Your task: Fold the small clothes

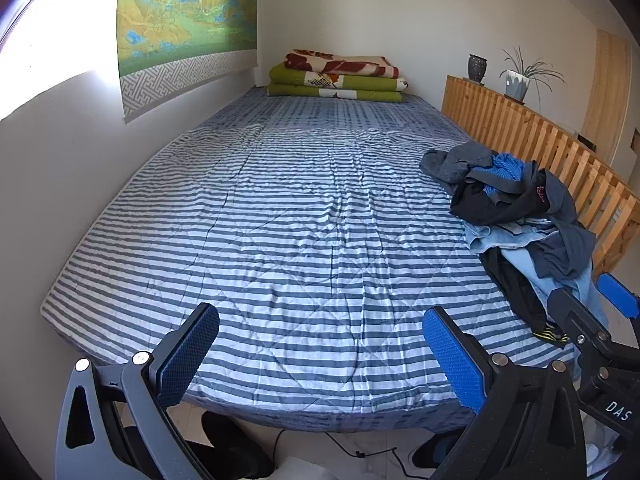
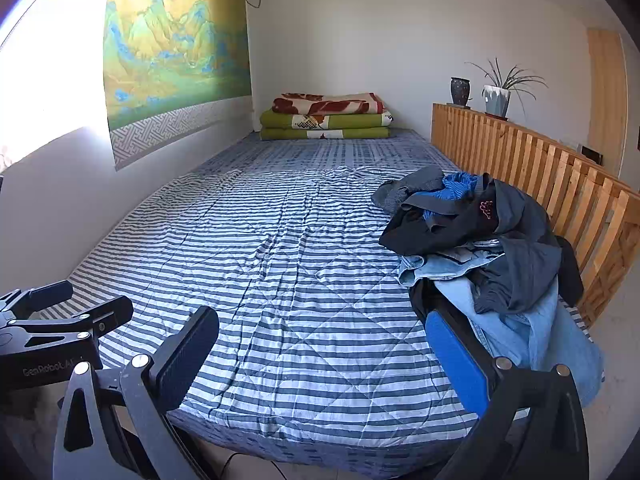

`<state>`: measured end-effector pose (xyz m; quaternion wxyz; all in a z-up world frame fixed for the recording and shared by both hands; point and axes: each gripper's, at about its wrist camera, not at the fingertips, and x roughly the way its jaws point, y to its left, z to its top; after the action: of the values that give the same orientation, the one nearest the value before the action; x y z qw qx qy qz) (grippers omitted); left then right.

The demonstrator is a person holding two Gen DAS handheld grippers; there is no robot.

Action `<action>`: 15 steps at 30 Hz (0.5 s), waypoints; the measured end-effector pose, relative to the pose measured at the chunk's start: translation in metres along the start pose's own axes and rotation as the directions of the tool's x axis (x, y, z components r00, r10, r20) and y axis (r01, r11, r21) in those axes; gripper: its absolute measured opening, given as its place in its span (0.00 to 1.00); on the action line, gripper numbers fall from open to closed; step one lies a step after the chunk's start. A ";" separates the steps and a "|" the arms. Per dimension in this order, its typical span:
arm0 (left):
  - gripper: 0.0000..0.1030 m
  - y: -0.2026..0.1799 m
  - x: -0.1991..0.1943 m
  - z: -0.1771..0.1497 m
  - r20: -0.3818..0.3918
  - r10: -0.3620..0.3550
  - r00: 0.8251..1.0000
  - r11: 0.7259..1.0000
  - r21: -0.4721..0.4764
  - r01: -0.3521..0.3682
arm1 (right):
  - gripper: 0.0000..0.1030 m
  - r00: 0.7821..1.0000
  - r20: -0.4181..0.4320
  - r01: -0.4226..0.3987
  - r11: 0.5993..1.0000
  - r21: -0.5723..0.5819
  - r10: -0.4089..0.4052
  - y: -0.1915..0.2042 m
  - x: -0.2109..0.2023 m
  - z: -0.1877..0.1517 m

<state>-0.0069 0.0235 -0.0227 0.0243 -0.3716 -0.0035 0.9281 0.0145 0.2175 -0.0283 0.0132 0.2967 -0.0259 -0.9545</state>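
A heap of small clothes in dark grey, black, blue and light denim lies along the right side of the striped bed quilt, against the wooden rail. My left gripper hovers open over the bed's near edge, with nothing between its fingers. It also shows at the left edge of the right wrist view as the left gripper. My right gripper stands open and empty too, its right finger just in front of the heap's light blue denim. In the left wrist view the right gripper is beside the heap's near end.
Folded blankets are stacked at the bed's far end. A slatted wooden rail runs along the right side, bearing a vase and a potted plant. A wall is on the left; dark shoes and a cable lie on the floor below.
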 end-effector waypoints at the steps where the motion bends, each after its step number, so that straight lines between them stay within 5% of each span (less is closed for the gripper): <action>1: 1.00 0.001 0.002 0.000 -0.005 -0.007 1.000 1.000 -0.004 0.007 | 0.99 1.000 0.001 0.001 1.000 0.001 -0.001 0.000 0.000 0.000; 15: 1.00 0.003 0.022 -0.004 -0.012 0.027 1.000 1.000 -0.009 -0.027 | 0.99 1.000 -0.019 -0.003 1.000 -0.004 0.003 0.003 0.015 -0.005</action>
<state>-0.0200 0.0219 -0.0413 0.0099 -0.3774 -0.0023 0.9260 0.0048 0.2140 -0.0404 0.0153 0.3058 -0.0243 -0.9517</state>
